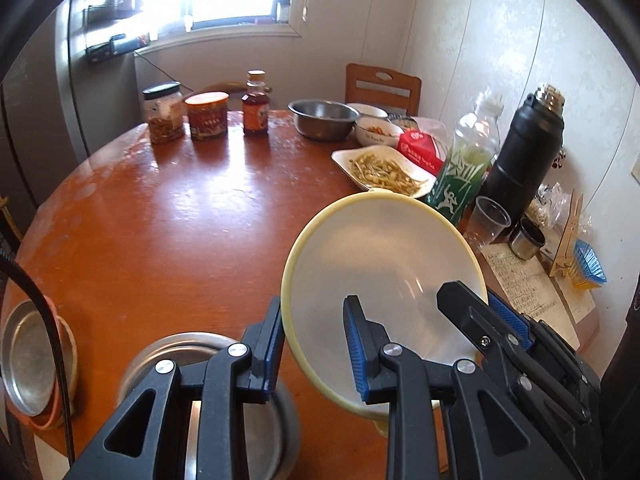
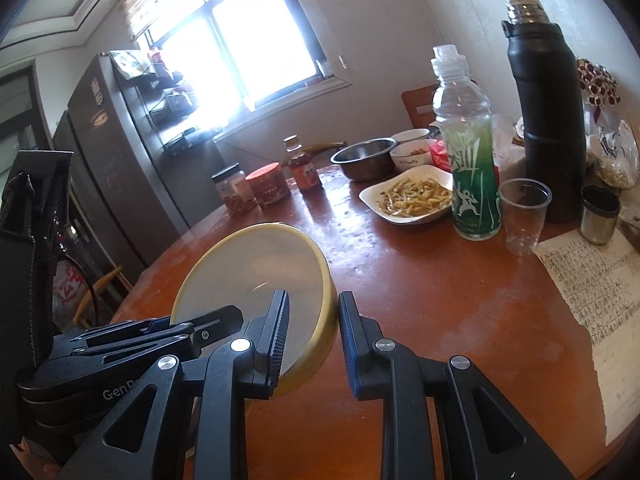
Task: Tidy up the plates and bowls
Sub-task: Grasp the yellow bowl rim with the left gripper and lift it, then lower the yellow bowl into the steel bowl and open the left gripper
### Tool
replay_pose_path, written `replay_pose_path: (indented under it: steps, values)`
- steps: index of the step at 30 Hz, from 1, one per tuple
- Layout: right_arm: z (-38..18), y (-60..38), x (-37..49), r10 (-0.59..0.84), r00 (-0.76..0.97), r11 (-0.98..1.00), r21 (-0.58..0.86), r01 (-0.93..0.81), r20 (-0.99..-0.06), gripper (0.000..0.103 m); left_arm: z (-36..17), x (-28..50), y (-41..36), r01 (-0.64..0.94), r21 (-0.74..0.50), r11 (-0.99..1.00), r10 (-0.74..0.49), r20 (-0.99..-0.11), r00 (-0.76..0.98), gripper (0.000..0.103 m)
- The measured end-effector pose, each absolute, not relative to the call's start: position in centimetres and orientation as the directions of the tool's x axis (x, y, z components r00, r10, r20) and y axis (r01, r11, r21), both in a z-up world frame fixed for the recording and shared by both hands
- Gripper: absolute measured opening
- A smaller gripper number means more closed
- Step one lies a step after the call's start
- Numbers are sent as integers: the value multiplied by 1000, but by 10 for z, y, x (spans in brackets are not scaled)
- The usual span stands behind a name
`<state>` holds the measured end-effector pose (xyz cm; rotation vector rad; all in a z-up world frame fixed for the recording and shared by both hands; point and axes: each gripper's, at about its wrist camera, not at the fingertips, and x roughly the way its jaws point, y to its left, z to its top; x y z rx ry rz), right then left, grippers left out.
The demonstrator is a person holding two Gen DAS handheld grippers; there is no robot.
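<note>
A pale yellow bowl (image 1: 380,256) hangs tilted above the brown round table (image 1: 180,232), held by both grippers. My left gripper (image 1: 314,344) is shut on its near-left rim. My right gripper (image 1: 476,300) is shut on the rim's right side. In the right wrist view the yellow bowl (image 2: 256,272) shows its hollow, with the right gripper (image 2: 312,336) pinching its wall and the left gripper (image 2: 212,320) clamped on the opposite edge. Below it on the table sits a metal bowl (image 1: 184,348). A metal plate (image 1: 28,360) lies on orange dishes at the far left edge.
Far side of the table: two jars (image 1: 162,114), a honey bottle (image 1: 255,104), a steel bowl (image 1: 322,118), a white plate of food (image 1: 380,168). To the right stand a green bottle (image 2: 472,168), a black flask (image 2: 548,120), a plastic cup (image 2: 522,216) and a written sheet (image 2: 592,296).
</note>
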<state>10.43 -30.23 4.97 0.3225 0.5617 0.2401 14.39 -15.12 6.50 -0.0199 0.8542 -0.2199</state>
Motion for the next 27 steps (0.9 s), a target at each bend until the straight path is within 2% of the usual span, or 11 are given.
replay_pose_path:
  steps: [9, 15, 27]
  values:
    - [70, -243, 96, 370, 812, 916, 322, -238, -452, 26, 83, 118, -87, 107, -103, 989, -148, -706, 693, 29]
    - [64, -210, 98, 386, 790, 916, 296, -269, -476, 26, 76, 109, -59, 69, -95, 993, -116, -712, 692, 29]
    - [50, -181, 98, 368, 773, 929, 237, -284, -517, 27, 55, 107, -36, 60, -116, 991, -125, -714, 689, 29]
